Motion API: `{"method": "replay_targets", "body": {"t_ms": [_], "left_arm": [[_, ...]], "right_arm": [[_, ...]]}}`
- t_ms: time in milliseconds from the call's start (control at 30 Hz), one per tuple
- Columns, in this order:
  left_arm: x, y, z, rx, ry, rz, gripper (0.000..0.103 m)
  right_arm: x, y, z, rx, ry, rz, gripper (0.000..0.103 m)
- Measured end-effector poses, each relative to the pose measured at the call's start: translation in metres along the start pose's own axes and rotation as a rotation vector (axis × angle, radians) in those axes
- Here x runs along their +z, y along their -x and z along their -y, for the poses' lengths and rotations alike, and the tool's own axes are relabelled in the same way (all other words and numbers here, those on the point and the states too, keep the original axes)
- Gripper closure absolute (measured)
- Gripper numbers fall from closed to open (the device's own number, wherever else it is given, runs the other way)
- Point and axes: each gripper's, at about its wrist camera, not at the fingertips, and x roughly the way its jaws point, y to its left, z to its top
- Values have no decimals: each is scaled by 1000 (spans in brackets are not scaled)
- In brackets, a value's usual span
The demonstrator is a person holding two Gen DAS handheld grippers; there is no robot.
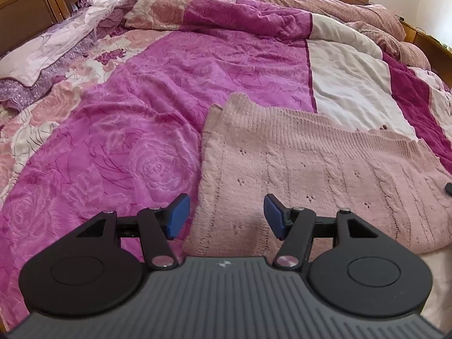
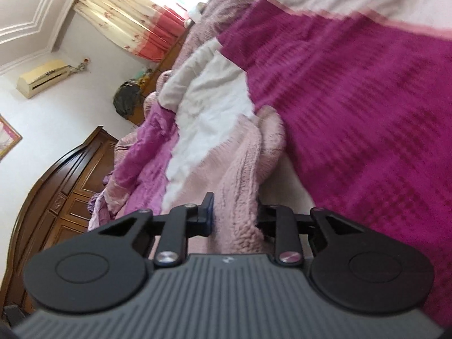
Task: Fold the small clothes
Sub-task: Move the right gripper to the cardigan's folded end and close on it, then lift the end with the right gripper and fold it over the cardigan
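your right gripper (image 2: 233,216) pinches a bunched fold of the pink sweater (image 2: 240,169) at lower centre; your left gripper (image 1: 226,216) hangs spread over the sweater's left edge.

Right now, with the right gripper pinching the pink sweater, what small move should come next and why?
Probably bring the left gripper down to close on the near edge of the pink knit sweater. Its jaws stand open with nothing pinched, while the right gripper is already clamped on a bunched fold, so a matching hold lets both lift together.

Fuzzy pink cable-knit sweater (image 1: 310,163); soft, matt embossed-rose bedspread (image 1: 141,99); glossy dark wooden wardrobe (image 2: 65,192); matt black, probably plastic, ribbed gripper housing (image 1: 226,296).
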Motion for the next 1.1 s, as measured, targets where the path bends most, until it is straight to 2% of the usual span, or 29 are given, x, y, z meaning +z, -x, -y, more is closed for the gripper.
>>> {"method": "replay_targets", "body": {"t_ms": [367, 733, 967, 1100], "left_arm": [[13, 8, -15, 15, -11, 2, 37], [19, 13, -32, 26, 0, 13, 37], [14, 18, -46, 42, 20, 22, 37], [10, 19, -58, 52, 35, 23, 37]], "right_arm": [[5, -3, -85, 46, 188, 4, 77], [-15, -26, -181, 184, 289, -41, 77], [-64, -71, -215, 192, 399, -164, 77], [-97, -105, -204, 168, 357, -283, 77]]}}
